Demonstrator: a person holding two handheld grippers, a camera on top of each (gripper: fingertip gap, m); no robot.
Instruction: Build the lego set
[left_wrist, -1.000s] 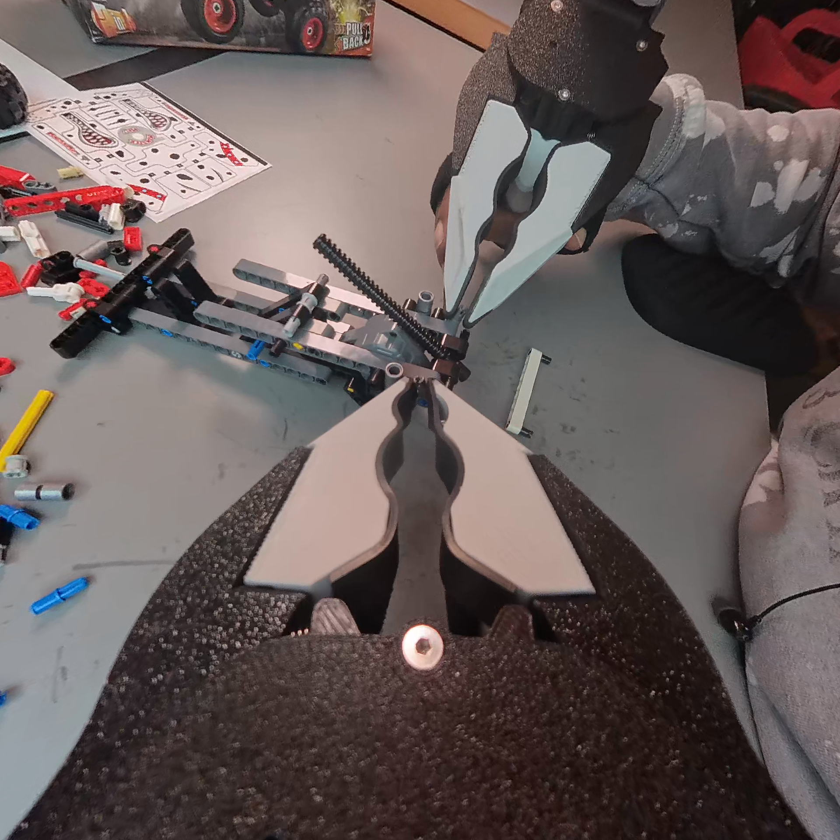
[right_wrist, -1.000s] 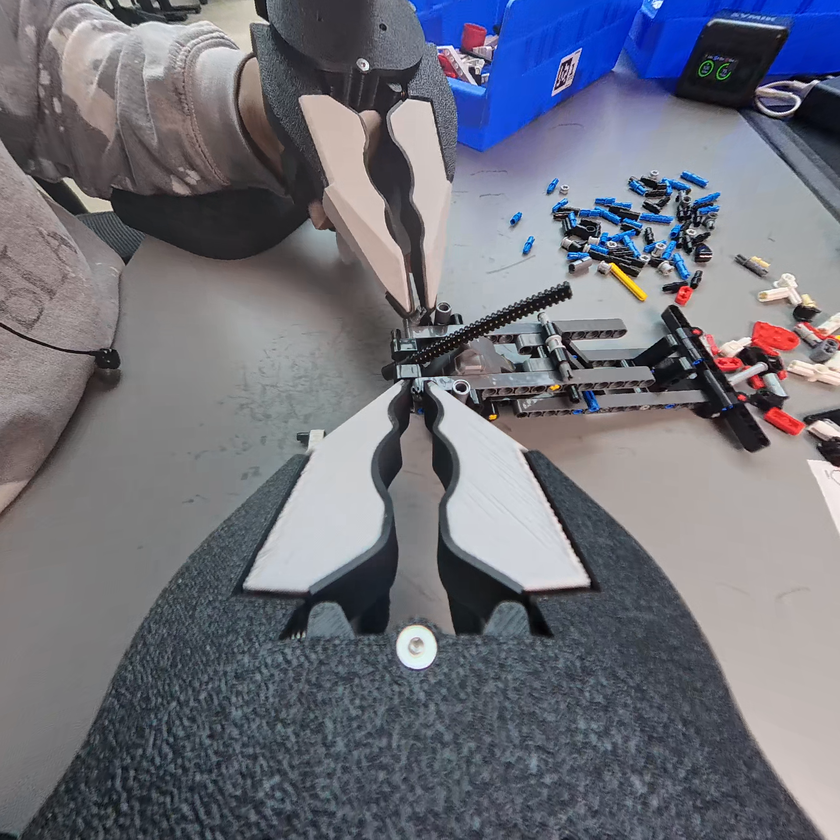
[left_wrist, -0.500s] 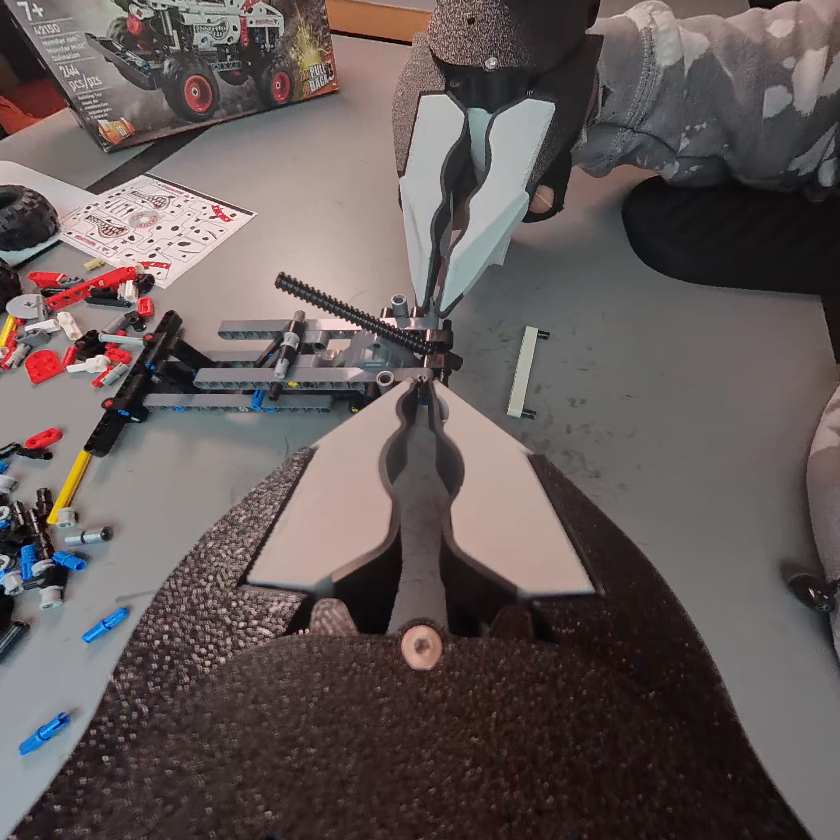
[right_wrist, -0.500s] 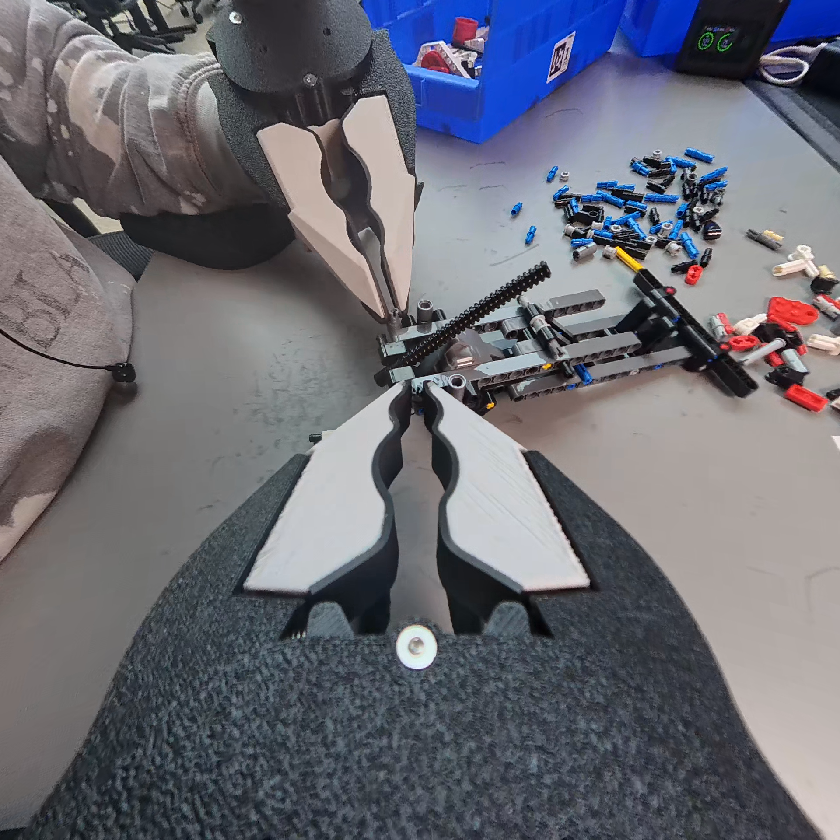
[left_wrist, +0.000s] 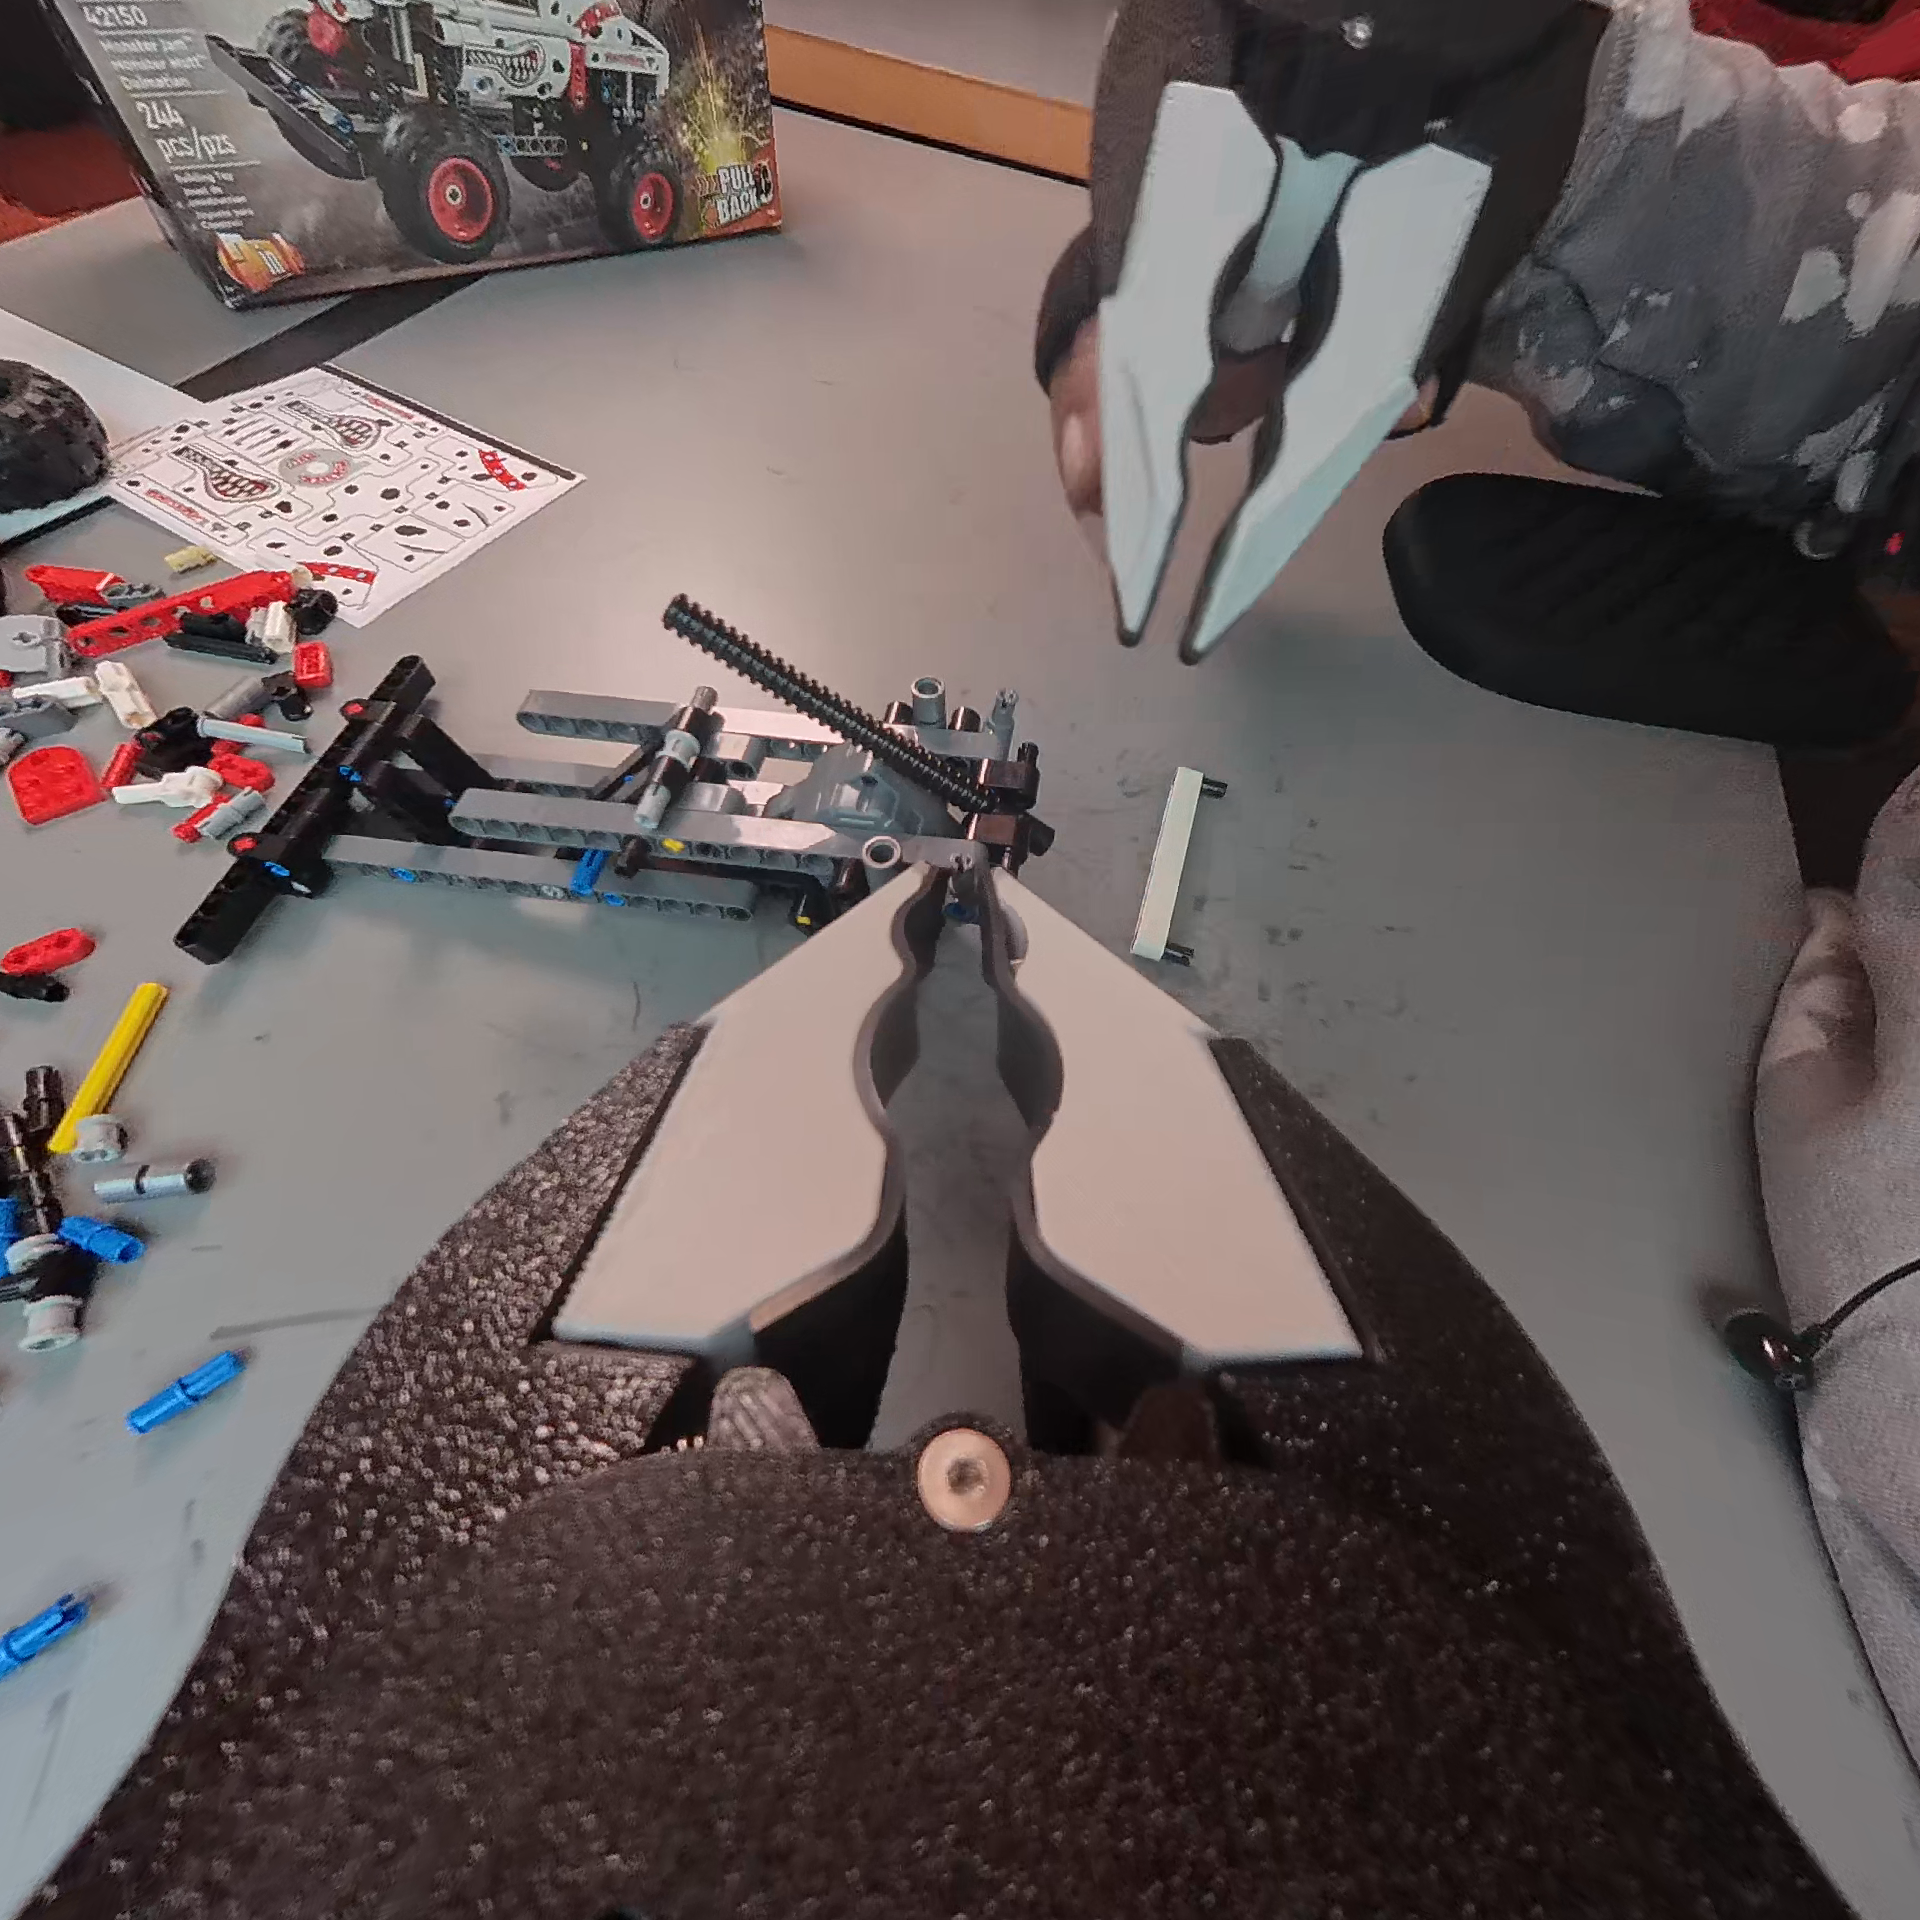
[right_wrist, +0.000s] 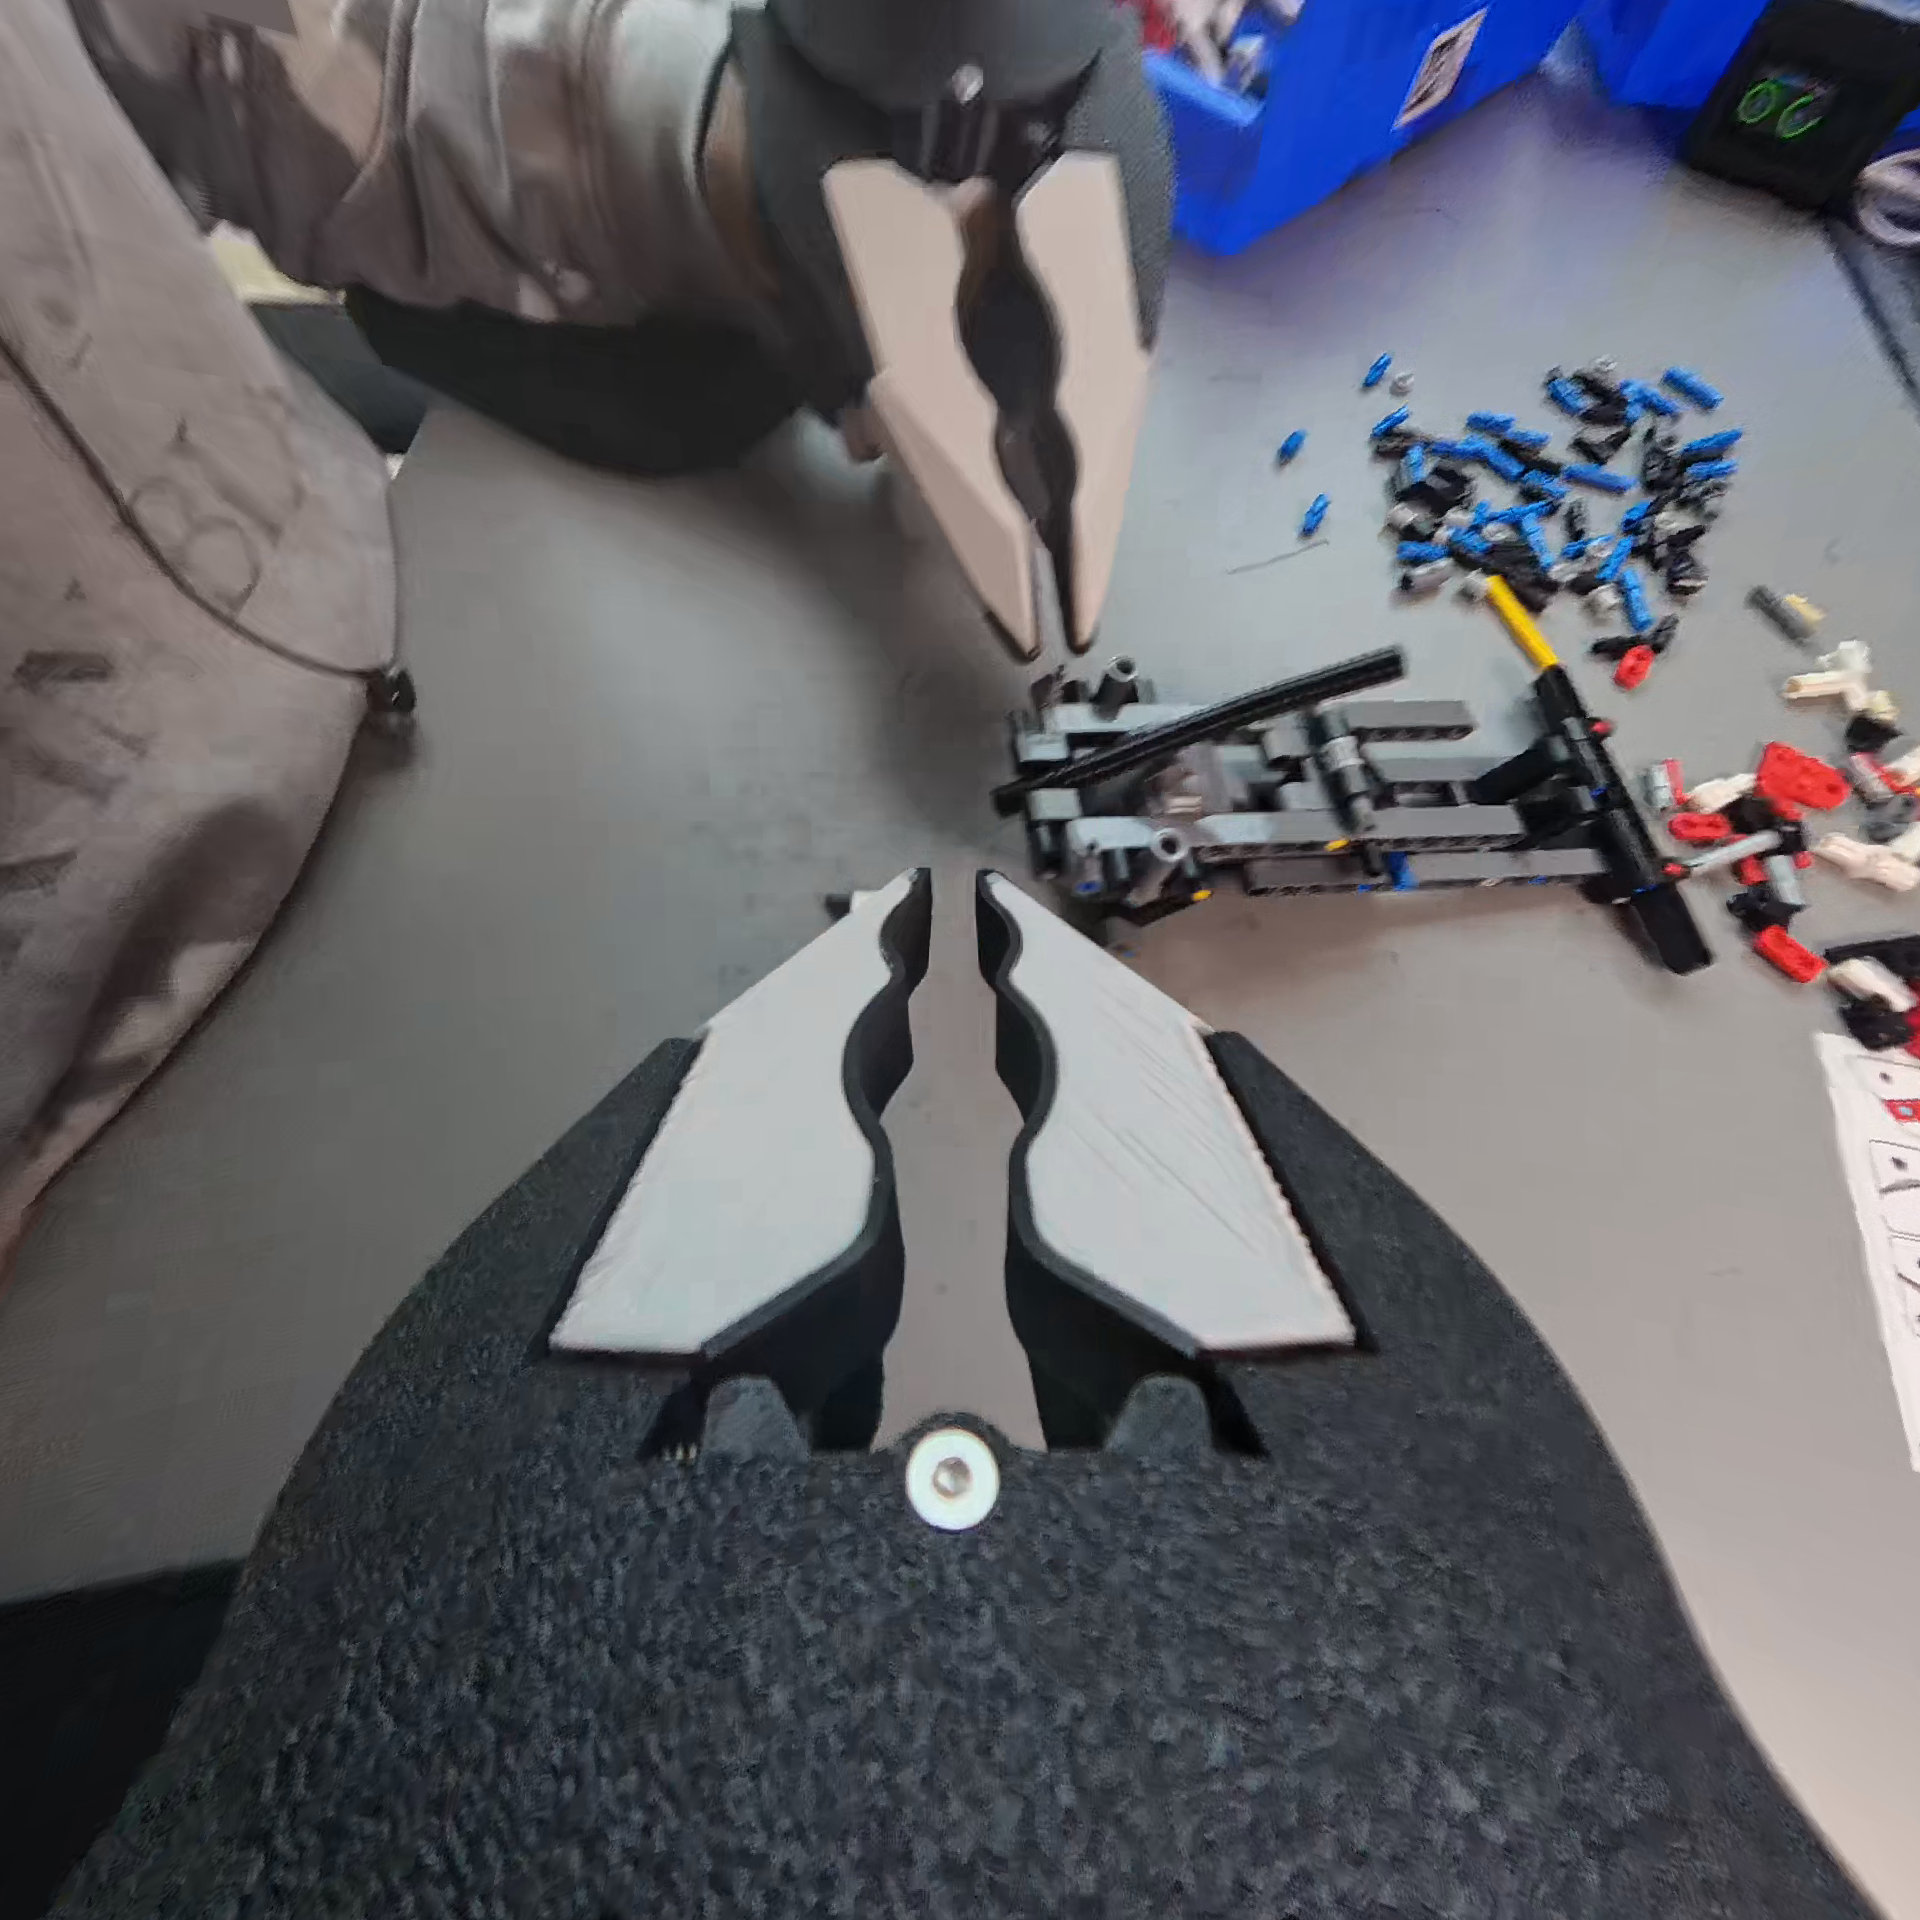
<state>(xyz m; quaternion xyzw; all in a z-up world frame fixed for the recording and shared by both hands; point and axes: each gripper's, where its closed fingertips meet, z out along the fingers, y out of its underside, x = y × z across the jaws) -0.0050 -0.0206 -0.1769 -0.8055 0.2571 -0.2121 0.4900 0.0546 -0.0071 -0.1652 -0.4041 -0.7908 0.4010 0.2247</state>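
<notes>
Lego frame (left_wrist: 665, 821) lies flat on the grey table (left_wrist: 852, 416), its black cross-beam end toward the loose parts and its pinned end toward the two tools. At the far left sit scattered red, white and blue parts (left_wrist: 156, 717), a yellow rod (left_wrist: 109, 1065) and a printed sheet (left_wrist: 332, 478) below the set's box (left_wrist: 416, 135). Compared with half a second ago, the left gripper (left_wrist: 951, 883) still rests its tips against the near corner of the frame, jaws narrowly parted with a small black-and-blue fitting between them; whether it truly grips is not clear. The right gripper (left_wrist: 1153, 639) has lifted off the far corner and now hangs above and apart from it, jaws slightly parted and holding nothing. My judgement: the pressing step at that end is finished and the right tool is free to fetch the next part. Condition of the frame: grey beams run lengthwise, a black ribbed rod (left_wrist: 821, 701) crosses diagonally on top, grey pins stand upright at the near end. A white beam (left_wrist: 1169, 862) lies just right of it, unattached.
</notes>
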